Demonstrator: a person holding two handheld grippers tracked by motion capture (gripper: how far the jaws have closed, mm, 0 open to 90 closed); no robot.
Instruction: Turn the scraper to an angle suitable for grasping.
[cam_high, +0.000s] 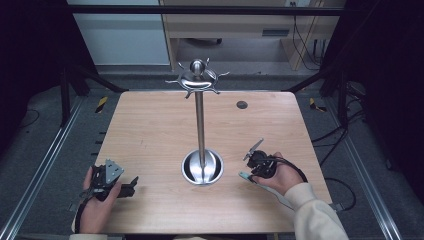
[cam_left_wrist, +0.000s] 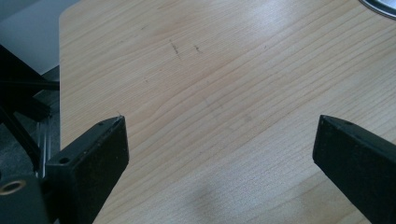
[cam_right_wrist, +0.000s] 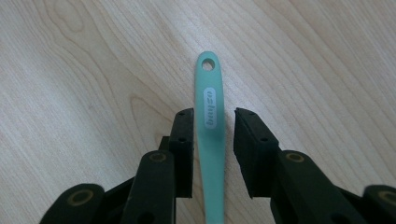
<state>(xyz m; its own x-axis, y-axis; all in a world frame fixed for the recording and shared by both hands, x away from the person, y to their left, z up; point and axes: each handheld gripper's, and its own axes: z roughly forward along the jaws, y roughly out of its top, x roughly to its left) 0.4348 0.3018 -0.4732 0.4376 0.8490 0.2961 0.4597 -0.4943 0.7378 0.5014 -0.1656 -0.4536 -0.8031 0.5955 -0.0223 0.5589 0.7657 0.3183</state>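
Note:
A teal utensil handle (cam_right_wrist: 211, 107) with a hole at its end lies flat on the wooden table (cam_high: 150, 130); its tip (cam_high: 244, 175) pokes out by the person's right hand. My right gripper (cam_right_wrist: 214, 114) straddles this handle, with small gaps showing on both sides, so it is open around it. In the high view the right gripper (cam_high: 252, 171) sits right of the metal stand (cam_high: 200, 125). My left gripper (cam_high: 129, 186) rests near the table's front left corner, its jaws (cam_left_wrist: 219, 123) wide apart over bare wood.
The stand has a round dish base (cam_high: 202, 169) mid-table, a tall pole and a hooked crown (cam_high: 198, 77). The base rim (cam_left_wrist: 380, 5) shows at the left gripper view's top right. A small black disc (cam_high: 242, 104) lies at the back. Black frame bars flank the table.

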